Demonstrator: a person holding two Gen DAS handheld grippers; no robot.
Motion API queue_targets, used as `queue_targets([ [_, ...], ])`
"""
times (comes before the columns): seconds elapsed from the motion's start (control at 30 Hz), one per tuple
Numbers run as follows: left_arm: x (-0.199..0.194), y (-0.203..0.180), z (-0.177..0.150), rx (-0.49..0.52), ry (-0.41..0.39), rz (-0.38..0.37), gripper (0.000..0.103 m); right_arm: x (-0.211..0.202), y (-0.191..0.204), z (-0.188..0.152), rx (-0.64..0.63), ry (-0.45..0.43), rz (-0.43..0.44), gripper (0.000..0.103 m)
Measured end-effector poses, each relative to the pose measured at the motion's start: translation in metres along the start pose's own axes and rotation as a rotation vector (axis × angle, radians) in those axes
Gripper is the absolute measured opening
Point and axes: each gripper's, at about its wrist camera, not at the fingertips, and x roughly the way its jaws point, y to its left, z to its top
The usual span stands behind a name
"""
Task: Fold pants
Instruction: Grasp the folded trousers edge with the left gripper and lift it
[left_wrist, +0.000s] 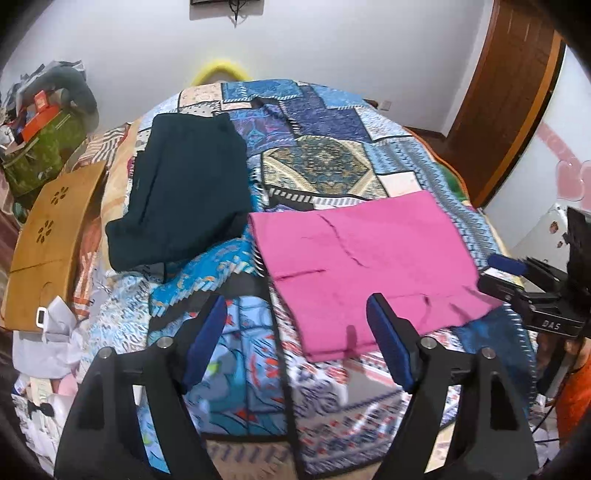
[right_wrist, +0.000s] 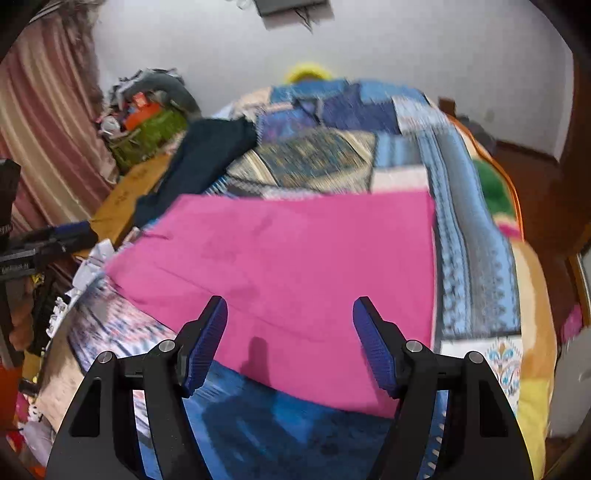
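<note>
Two grippers hang above a patchwork bedspread (left_wrist: 332, 162), both with jaws spread and nothing between them. The pink pants (left_wrist: 369, 258) lie on the bed as a flat, folded rectangle, near edge toward you, with a dark folded garment (left_wrist: 184, 192) just beside them on the far left. Your left gripper (left_wrist: 295, 325) sits off the pants' left corner, over bare quilt; your right gripper (right_wrist: 290, 332) is centred over the near edge, and it shows at the right rim of the left camera's view.

The fold looks largely made, so the step in hand seems to be letting go and checking. If you fold once more, take both near corners evenly, lift together and carry them straight to the far edge. Watch the creases across the top layer: smooth them first.
</note>
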Motion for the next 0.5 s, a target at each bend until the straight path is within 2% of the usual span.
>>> queue_targets([
  [0.17,0.003,-0.009,-0.014,-0.069,0.058,-0.092,0.079,0.009,0.022,0.004,-0.05,-0.03,0.014,0.071],
  [0.33,0.018,-0.008,-0.026,-0.148,0.147,-0.195,0.078,0.037,0.028,-0.004,-0.057,0.04,0.001,0.071],
  [0.5,0.024,-0.012,-0.031,-0.203,0.194,-0.319,0.078,0.05,0.027,-0.014,-0.056,0.086,-0.002,0.071],
])
